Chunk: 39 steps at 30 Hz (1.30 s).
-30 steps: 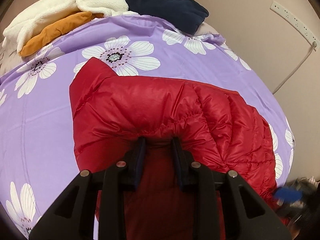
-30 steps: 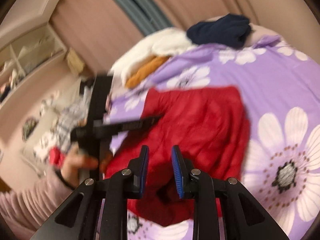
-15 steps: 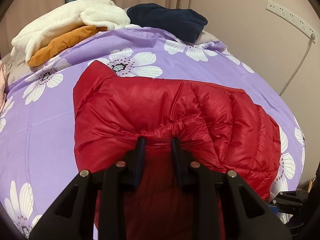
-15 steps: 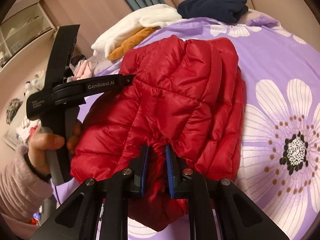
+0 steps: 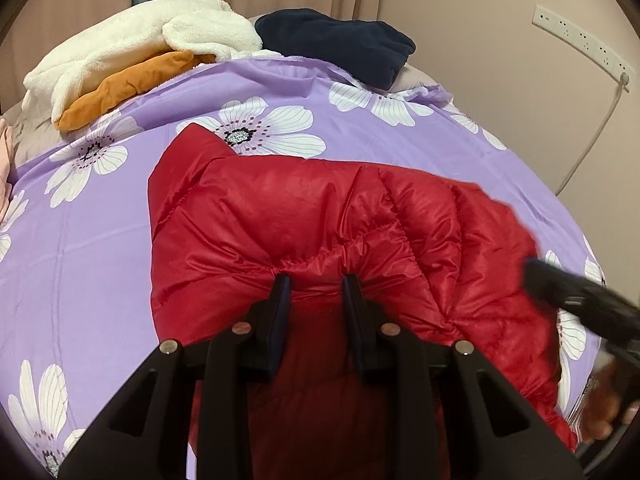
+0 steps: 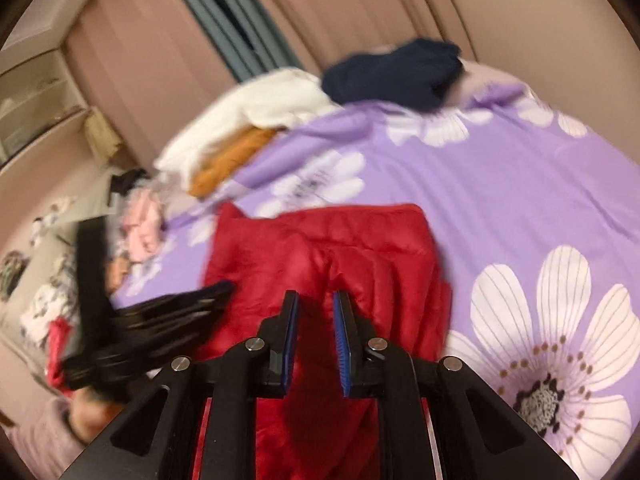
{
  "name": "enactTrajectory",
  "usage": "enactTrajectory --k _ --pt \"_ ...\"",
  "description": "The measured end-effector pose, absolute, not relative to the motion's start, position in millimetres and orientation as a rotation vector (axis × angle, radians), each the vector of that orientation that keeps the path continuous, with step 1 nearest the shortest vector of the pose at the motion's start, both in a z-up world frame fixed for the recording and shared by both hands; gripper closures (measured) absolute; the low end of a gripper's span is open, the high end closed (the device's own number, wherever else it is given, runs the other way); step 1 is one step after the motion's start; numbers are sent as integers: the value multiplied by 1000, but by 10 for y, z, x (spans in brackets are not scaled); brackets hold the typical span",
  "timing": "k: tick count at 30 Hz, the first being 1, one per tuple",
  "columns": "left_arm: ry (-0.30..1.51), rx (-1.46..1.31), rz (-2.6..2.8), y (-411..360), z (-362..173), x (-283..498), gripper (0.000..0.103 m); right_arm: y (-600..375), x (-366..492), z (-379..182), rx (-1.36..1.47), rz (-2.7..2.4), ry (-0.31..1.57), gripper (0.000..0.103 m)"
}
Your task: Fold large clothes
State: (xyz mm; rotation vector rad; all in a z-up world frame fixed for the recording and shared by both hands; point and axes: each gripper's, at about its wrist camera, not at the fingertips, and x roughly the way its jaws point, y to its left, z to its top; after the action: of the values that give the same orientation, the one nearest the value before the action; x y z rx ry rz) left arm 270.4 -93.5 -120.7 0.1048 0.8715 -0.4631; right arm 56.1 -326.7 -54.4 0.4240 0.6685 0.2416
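Observation:
A red puffer jacket (image 5: 320,224) lies folded on the purple flowered bed cover (image 5: 100,240). My left gripper (image 5: 316,280) is shut on a bunched fold of the jacket at its near edge. The jacket also shows in the right wrist view (image 6: 340,256). My right gripper (image 6: 316,300) hovers above the jacket's near part with its jaws apart and nothing between them. The right gripper shows blurred at the right edge of the left wrist view (image 5: 580,300). The left gripper shows blurred at the left of the right wrist view (image 6: 168,312).
A white fleece (image 5: 132,48), an orange garment (image 5: 128,88) and a dark navy garment (image 5: 340,40) are piled at the far end of the bed. A power strip (image 5: 584,44) with a cord hangs on the right wall. Pink clothing (image 6: 142,220) lies off the bed's left side.
My right gripper was closed on the jacket's near edge half a second ago; now it has opened, let go and lifted away. The left gripper keeps its hold and has barely moved.

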Motion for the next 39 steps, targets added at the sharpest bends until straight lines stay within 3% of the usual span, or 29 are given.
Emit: enactTrajectory --k 5,27,30,32,39 --pt "877 110 -458 -964 -1218 2710 77 -3259 715 -849 476 231 747 89" --pt "892 41 -496 -508 -915 1931 75 -3228 504 -603 482 234 738 88" --pt "898 47 -501 -492 -924 1873 72 -3198 399 -505 461 245 713 84" --pt "900 54 -500 -492 -941 1851 71 -3152 315 -459 447 266 703 76" --pt "909 59 -501 -490 -990 1856 71 -2992 158 -530 391 277 740 75"
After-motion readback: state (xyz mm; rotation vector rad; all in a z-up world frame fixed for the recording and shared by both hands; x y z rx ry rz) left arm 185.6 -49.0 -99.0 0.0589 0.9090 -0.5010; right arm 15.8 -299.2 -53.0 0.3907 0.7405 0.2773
